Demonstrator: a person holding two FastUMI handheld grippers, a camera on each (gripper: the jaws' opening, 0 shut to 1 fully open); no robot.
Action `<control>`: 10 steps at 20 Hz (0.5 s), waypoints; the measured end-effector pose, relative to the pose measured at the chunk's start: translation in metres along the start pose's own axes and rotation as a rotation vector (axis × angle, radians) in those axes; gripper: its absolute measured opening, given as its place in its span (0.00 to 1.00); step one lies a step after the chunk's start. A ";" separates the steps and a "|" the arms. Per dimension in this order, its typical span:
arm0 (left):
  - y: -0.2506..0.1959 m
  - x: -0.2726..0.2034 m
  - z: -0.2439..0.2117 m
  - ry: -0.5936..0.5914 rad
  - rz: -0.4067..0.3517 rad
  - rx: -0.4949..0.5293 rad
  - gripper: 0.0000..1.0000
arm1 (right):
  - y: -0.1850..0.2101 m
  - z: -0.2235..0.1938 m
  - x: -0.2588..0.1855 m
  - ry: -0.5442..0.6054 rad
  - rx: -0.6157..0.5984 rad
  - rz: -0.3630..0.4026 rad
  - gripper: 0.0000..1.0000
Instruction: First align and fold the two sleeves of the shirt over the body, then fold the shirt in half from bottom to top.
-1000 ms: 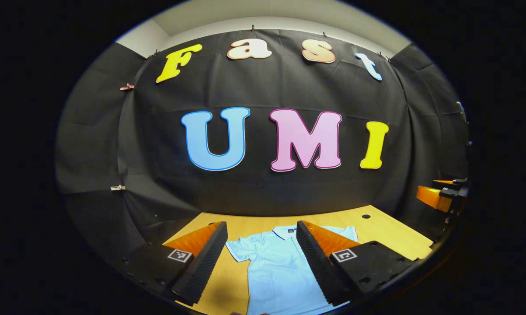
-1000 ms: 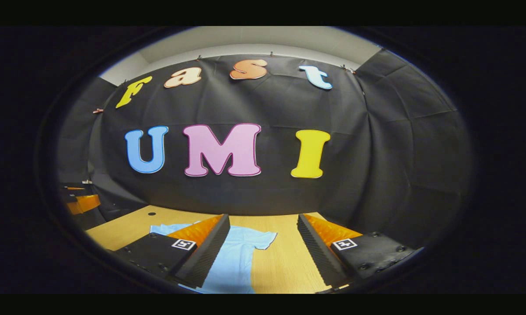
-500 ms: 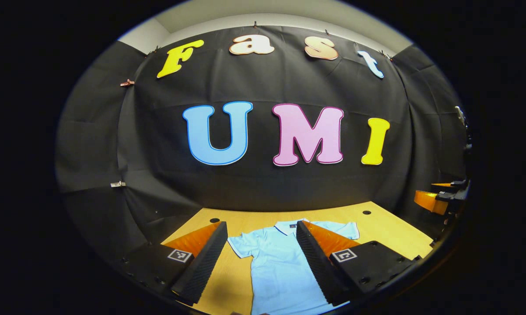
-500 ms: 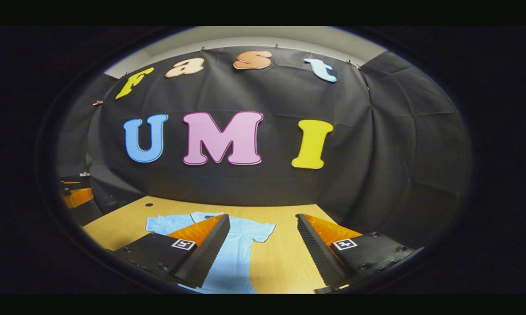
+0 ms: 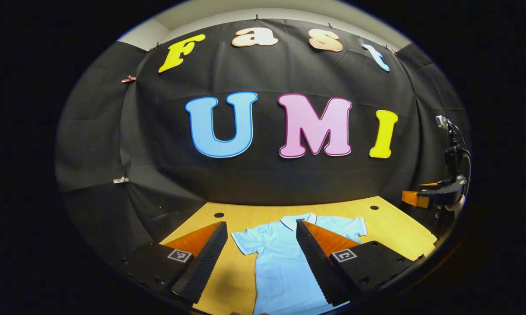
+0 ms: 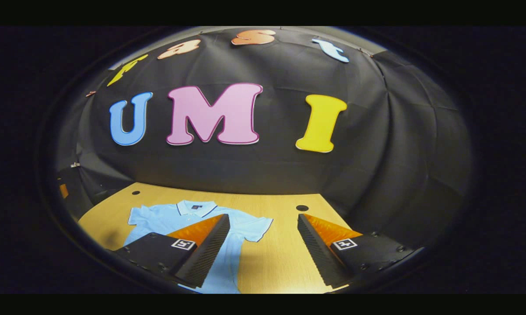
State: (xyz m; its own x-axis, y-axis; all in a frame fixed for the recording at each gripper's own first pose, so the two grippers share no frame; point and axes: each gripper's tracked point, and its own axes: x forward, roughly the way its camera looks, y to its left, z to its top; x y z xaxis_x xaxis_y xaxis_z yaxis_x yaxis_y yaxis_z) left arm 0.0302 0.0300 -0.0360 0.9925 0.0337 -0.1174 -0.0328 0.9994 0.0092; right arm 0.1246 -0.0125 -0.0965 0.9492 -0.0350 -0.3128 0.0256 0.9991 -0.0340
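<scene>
Shirt: the light blue polo shirt (image 5: 284, 262) lies flat and face up on the wooden counter (image 5: 389, 229), collar (image 6: 196, 207) toward the booth wall, both short sleeves spread out to the sides and not yet folded.
Left gripper: your left gripper (image 5: 260, 256) is spread wide and holds nothing; it hangs above the counter, looking down the shirt's left half, with the left sleeve (image 5: 245, 239) between its fingers in the left gripper view.
Right gripper: your right gripper (image 6: 263, 249) is also wide apart and empty; the right sleeve (image 6: 254, 228) sits just inside its span in the right gripper view. It also shows at the far right edge of the left gripper view (image 5: 429, 197), well apart from the shirt.
Step in hand: judging by the flat, unfolded shirt, you are at the approach for the first sleeve folds.
How to do it well: bring each gripper down onto its own sleeve at the outer hem, catching only the sleeve layers and not the body cloth beneath. Pinch near the cuff edge so the fold line falls along the shoulder seam. Lift just clear of the counter, carry each sleeve inward over the chest, and lay it so the two cuffs sit level with each other.
Watch for: thin cloth likely drags, so a low lift may pull the whole shirt askew; keep the collar centred.
</scene>
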 end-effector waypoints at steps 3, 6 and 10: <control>0.009 0.022 -0.003 0.030 0.057 -0.011 1.00 | 0.003 -0.032 0.079 0.147 0.014 0.033 0.96; 0.017 0.040 -0.012 0.075 0.101 -0.040 1.00 | -0.002 -0.070 0.136 0.262 0.022 0.022 0.98; 0.028 0.051 -0.037 0.145 0.150 -0.047 1.00 | -0.011 -0.113 0.224 0.362 -0.004 -0.002 0.98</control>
State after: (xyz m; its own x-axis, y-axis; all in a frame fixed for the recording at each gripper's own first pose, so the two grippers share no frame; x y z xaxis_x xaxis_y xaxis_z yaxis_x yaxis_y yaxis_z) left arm 0.0751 0.0597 -0.0783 0.9487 0.1792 -0.2603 -0.1878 0.9822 -0.0085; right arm 0.3015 -0.0343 -0.2730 0.7763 -0.0440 -0.6289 0.0257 0.9989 -0.0382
